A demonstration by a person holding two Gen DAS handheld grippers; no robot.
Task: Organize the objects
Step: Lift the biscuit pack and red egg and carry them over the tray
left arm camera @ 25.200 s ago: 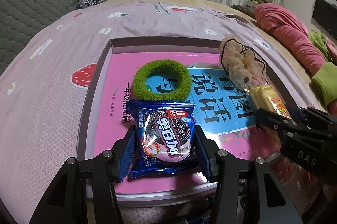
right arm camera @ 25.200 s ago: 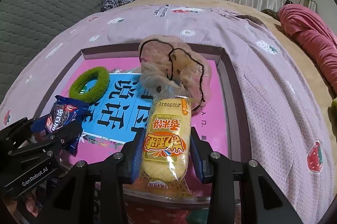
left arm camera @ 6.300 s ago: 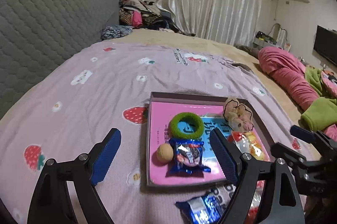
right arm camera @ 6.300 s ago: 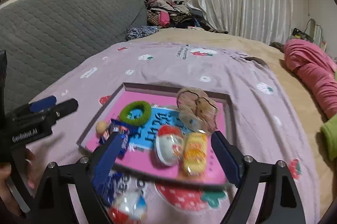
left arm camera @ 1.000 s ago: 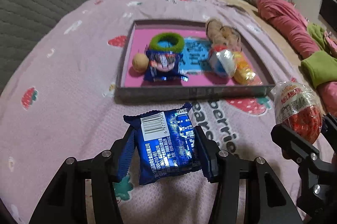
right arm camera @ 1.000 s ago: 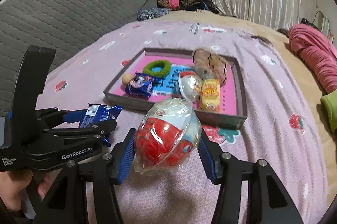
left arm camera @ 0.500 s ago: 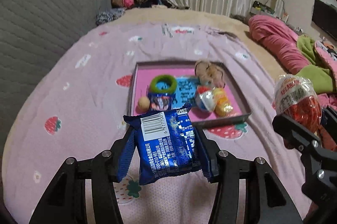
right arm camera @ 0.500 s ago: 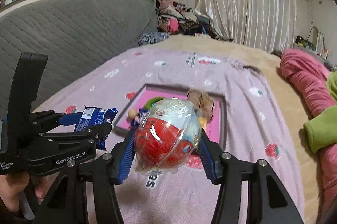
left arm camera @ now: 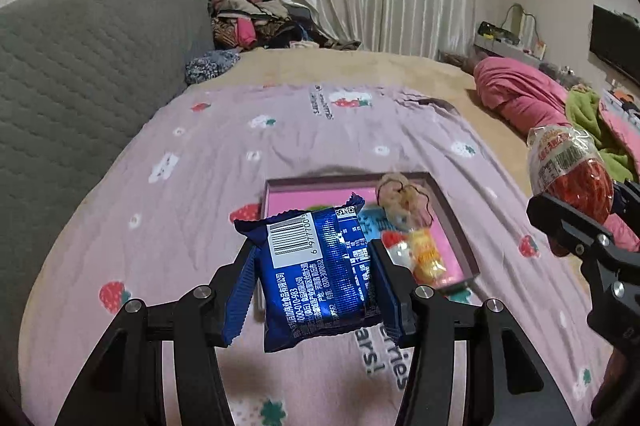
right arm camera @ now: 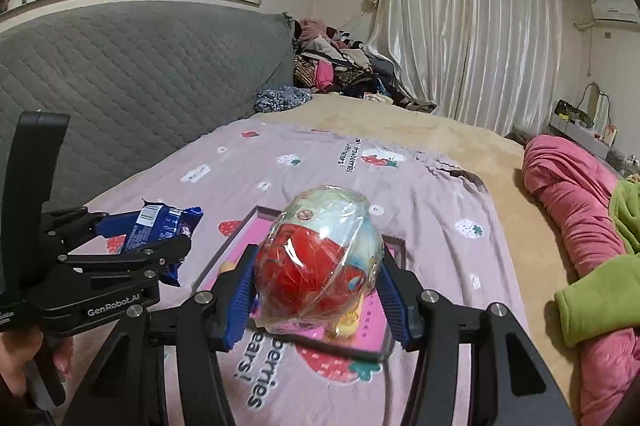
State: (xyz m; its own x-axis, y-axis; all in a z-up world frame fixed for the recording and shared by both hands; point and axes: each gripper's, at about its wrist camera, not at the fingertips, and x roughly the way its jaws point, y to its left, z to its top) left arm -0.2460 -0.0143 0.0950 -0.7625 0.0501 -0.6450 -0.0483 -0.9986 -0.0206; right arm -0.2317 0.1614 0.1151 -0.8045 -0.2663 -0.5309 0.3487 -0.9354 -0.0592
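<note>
My left gripper (left arm camera: pixel 314 274) is shut on a blue cookie packet (left arm camera: pixel 316 270), held high above the bed, barcode side up. The packet also shows in the right wrist view (right arm camera: pixel 156 226). My right gripper (right arm camera: pixel 316 286) is shut on a red and white wrapped toy egg (right arm camera: pixel 320 258), also held high; the egg shows at the right of the left wrist view (left arm camera: pixel 568 169). Below lies the pink-lined tray (left arm camera: pixel 452 218) with a beige scrunchie (left arm camera: pixel 404 199), a second egg (left arm camera: pixel 396 242) and a yellow snack pack (left arm camera: pixel 430 254). The packet hides the tray's left half.
The tray lies on a lilac strawberry-print bedspread (left arm camera: pixel 240 153). A grey quilted headboard (left arm camera: pixel 72 73) stands at the left. A pink blanket (right arm camera: pixel 576 201) and a green garment (right arm camera: pixel 600 302) lie at the right. Clothes (right arm camera: pixel 340 65) are piled at the back by the curtains.
Both grippers have risen further and drawn back from the tray, each still holding its item. The tray looks smaller and farther below.
</note>
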